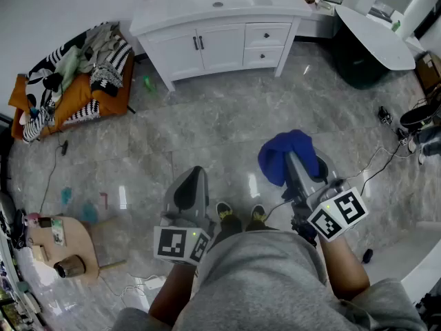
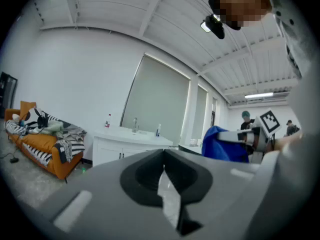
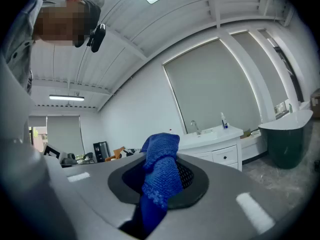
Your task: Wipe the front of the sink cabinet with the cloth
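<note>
One cloth (image 3: 161, 151), likely soft, light, floppy, pinched mid-bunch by right gripper (image 3: 160, 181); left gripper (image 2: 164, 176) clenched empty; cabinet (image 1: 220, 47) well apart.

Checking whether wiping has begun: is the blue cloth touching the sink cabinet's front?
Apart. Head view: the cloth, in the right gripper, hangs over floor, well short of the sink cabinet.
</note>
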A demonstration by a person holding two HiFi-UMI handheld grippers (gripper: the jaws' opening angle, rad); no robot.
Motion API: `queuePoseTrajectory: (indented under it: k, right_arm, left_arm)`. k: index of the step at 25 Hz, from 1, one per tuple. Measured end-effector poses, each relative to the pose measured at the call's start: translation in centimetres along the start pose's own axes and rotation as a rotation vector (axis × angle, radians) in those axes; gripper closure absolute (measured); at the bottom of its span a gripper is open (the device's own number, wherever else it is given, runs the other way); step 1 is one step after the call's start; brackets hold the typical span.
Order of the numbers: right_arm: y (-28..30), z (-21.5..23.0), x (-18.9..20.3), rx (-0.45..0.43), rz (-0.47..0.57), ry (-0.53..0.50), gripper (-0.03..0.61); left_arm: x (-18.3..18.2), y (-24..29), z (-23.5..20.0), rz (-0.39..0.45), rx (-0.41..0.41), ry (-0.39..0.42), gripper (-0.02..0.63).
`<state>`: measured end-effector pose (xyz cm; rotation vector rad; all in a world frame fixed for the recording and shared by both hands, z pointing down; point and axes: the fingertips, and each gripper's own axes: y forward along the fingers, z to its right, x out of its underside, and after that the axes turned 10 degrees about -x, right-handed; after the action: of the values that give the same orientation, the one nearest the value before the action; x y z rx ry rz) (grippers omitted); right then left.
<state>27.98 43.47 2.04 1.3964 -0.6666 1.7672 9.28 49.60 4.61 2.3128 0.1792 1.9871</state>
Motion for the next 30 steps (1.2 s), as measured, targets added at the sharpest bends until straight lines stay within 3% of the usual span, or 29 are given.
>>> queuePoseTrajectory:
  k: [6,24,30]
  right_arm:
    - [0.7,-1.4,-0.5,-0.008,0.005,-0.019,0.512]
    - [7.0,-7.1,-1.0,-0.096,0.046,-0.051,0.512]
    - [8.1,-7.8,-1.8,-0.055,0.087,-0.051,0.512]
  left_arm:
    - [-3.2,-0.5,-1.1,0.057,-0.063,0.123,0.603]
    - [-4.8,0.3,-6.2,0.118,-0.016,0.125,0.604]
    - [-4.7,0.7,-7.1,0.099,0.013,0.086,0.604]
